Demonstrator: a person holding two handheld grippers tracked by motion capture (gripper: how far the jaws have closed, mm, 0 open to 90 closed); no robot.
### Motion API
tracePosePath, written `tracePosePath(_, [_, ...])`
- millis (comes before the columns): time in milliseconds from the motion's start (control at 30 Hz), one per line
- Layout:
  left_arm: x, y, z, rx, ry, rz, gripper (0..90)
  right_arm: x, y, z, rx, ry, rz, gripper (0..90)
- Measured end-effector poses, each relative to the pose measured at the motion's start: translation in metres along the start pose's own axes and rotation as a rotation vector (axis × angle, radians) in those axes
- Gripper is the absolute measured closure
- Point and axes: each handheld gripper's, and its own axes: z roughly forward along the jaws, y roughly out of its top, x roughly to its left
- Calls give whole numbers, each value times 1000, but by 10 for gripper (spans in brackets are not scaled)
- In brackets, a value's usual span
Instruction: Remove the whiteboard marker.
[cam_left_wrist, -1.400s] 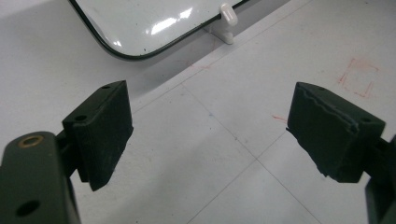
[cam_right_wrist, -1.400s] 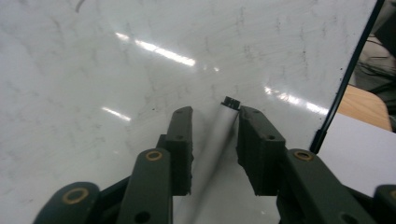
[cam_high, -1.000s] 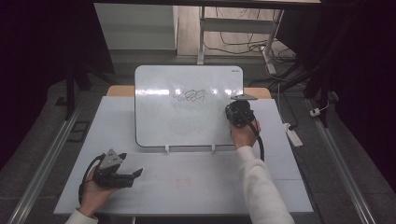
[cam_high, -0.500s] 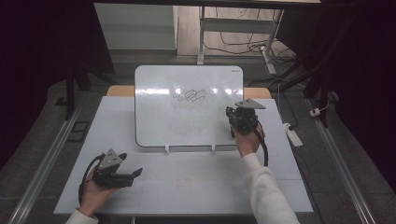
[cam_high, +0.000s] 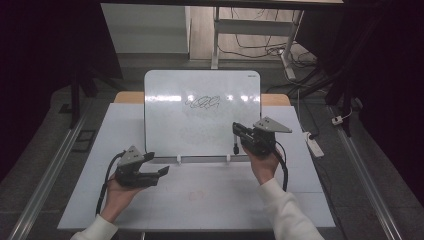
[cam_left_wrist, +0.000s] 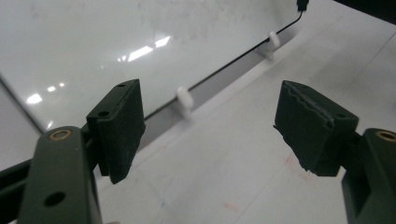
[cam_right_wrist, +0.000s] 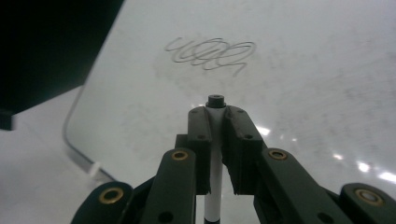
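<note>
Before whiteboard (cam_high: 202, 112) | right tongs (cam_right_wrist: 215, 116) clamp marker (cam_right_wrist: 215, 154) | left tongs (cam_left_wrist: 210, 126) agape

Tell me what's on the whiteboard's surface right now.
The whiteboard bears one dark scribble near its upper middle, faint smudges below it, and light glare. The right gripper, shut on a marker, covers part of the board's lower right.

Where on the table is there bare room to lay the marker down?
The table is bare in front of the whiteboard, between the left gripper and the right gripper holding the marker. Strips left and right of the board are free. The whiteboard crowds the rear middle.
</note>
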Motion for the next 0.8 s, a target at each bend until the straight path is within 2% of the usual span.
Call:
tracePosePath(167, [-5, 15, 10, -21, -27, 0, 274, 10, -3, -3, -7, 51, -3, 805])
tracePosePath(200, [-7, 22, 16, -22, -46, -1, 276, 12, -4, -3, -11, 58, -2, 805])
tracePosePath(333, [-17, 36, 27, -10, -62, 32, 280, 19, -3, -4, -23, 90, 7, 805])
tracePosePath(467, [-28, 50, 37, -15, -100, 67, 290, 28, -1, -5, -38, 114, 4, 805])
tracePosePath(533, [-32, 57, 43, -3, -114, 79, 296, 33, -2, -4, -39, 125, 0, 805])
tracePosePath(567, [-35, 62, 45, 10, -114, 100, 297, 36, -3, -3, -36, 132, -3, 805])
tracePosePath(633, [-43, 70, 50, 0, -129, 129, 309, 42, -4, -1, -31, 144, -12, 805])
tracePosePath(700, [-48, 77, 56, -6, -171, 130, 332, 48, -5, 1, -30, 152, -23, 805])
tracePosePath(800, [-52, 81, 68, -3, -181, 132, 369, 55, -7, 3, -33, 164, -29, 805])
